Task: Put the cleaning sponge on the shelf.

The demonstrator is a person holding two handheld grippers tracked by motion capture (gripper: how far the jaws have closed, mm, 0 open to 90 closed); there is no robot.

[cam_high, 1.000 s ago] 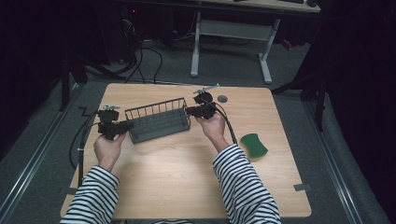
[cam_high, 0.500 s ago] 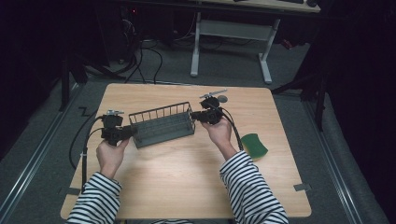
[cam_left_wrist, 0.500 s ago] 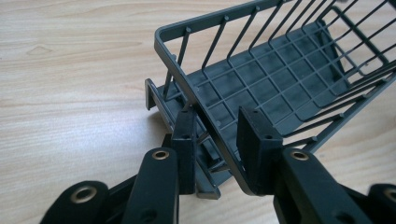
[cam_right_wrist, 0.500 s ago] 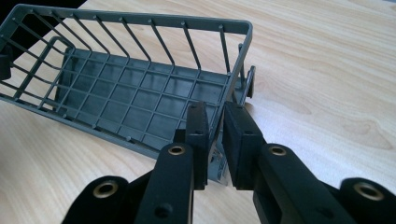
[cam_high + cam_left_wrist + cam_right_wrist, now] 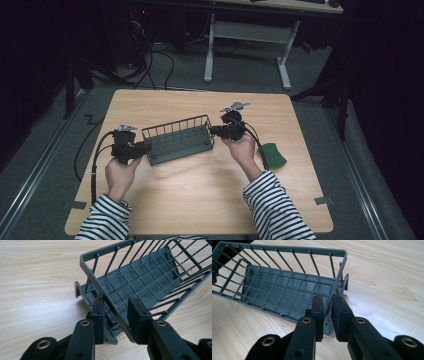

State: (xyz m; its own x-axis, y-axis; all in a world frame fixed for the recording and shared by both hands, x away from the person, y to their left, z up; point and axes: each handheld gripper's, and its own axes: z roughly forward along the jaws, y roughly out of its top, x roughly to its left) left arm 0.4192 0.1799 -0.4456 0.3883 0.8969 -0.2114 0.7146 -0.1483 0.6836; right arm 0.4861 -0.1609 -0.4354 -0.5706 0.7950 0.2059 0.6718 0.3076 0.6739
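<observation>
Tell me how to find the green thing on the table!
Start at the wooden table and go to its right side. Past the right gripper holding the grey wire basket lies the sponge. It is flat, and green like nothing near it.

Black-and-white striped sleeves [image 5: 274, 207]; each black gripper [image 5: 326, 315] has 2 blocky jaws, brass-ringed screw holes and a black cable [image 5: 94, 161].
</observation>
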